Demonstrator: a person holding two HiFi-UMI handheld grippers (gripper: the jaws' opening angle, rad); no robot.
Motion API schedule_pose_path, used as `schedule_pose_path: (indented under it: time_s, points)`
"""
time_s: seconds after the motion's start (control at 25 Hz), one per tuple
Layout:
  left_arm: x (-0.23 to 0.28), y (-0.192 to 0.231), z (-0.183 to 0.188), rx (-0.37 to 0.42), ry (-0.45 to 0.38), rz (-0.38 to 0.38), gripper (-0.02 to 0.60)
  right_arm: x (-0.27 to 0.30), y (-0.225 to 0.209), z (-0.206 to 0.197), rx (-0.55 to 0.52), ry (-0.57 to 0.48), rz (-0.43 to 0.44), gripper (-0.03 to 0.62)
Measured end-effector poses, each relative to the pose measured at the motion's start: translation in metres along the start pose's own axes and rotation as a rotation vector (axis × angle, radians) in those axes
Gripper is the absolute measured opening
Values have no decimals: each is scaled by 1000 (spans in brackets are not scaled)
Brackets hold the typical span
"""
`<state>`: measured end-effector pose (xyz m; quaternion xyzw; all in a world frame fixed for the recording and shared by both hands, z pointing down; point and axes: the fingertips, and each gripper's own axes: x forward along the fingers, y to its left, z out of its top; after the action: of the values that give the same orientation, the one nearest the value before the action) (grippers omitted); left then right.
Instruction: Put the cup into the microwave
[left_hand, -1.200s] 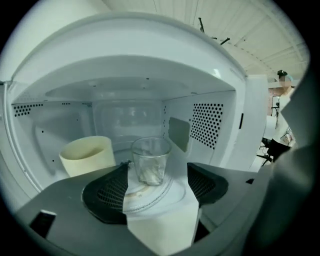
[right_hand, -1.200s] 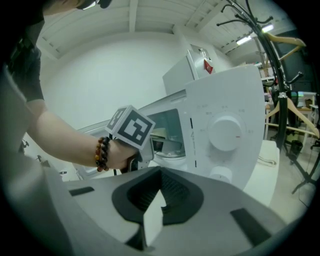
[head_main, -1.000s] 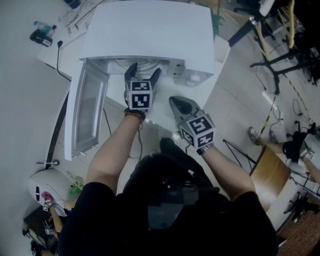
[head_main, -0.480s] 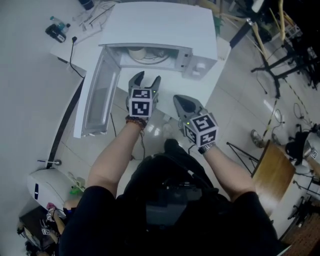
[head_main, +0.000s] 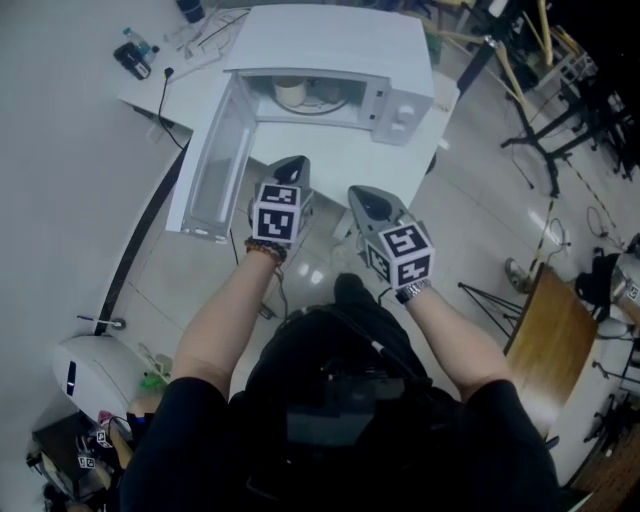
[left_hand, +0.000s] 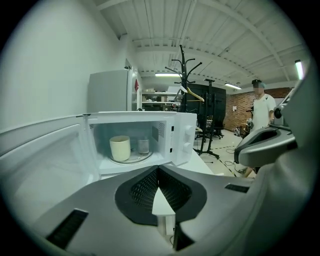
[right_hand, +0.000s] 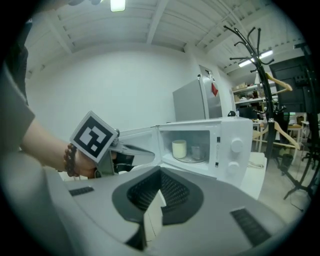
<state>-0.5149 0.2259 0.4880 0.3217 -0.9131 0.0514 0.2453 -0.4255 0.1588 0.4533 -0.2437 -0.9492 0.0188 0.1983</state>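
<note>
Sitting inside the open microwave (left_hand: 184, 137), a cup (left_hand: 120, 148)

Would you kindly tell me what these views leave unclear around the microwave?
Head view: the roof of the microwave hides the chamber behind the cup.
Left gripper view: the grey item beside the cup is too small to identify.
Right gripper view: markings on the dials are too small.

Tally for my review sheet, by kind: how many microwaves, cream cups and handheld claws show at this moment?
Microwave: 1
Cream cup: 1
Claws: 2 (left claw, right claw)
Total: 4
</note>
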Motion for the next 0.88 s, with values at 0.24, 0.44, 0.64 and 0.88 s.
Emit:
schedule_pose_path:
  time_s: [0.24, 0.44, 0.64, 0.88]
  points:
    - [-33, -8, 3, 14, -26, -7, 2, -16, 20, 2, -15, -9, -6, 3]
    - [-55, -16, 9, 14, -52, -13, 2, -29, 30, 6, -25, -21, -8, 3]
    - [-71, -31, 12, 11, -69, -16, 2, -42, 37, 13, -42, -32, 16, 3]
    - [-84, -49, 17, -2, -83, 14, 2, -59, 39, 20, -64, -40, 66, 3]
